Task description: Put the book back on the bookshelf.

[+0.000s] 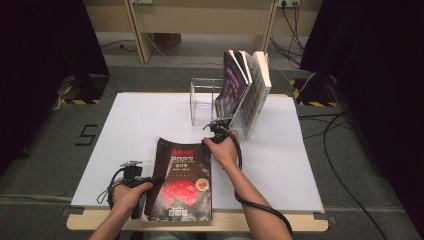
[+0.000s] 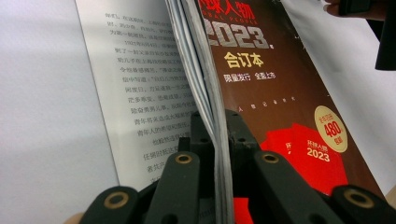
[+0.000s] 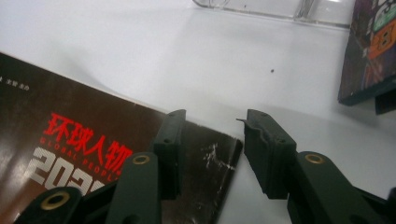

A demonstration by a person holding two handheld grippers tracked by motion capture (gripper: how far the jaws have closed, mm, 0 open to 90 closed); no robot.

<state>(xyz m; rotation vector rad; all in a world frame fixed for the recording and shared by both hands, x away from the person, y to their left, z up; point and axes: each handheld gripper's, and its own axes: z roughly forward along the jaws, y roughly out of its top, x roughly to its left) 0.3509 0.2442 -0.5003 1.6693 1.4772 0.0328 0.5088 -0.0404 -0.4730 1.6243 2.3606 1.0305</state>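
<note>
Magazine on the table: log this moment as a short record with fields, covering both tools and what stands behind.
item: dark magazine with red title and "2023" on its cover, lying on the white table
left tool: shut on the magazine's left edge, pages pinched between its jaws
right tool: open, jaws either side of the cover's far right corner, not gripping
behind: clear acrylic stand; upright books leaning beside it

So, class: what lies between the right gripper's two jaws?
The far corner of the dark magazine lies between the open jaws of the right gripper, with white table beyond; the right gripper view shows it.
</note>
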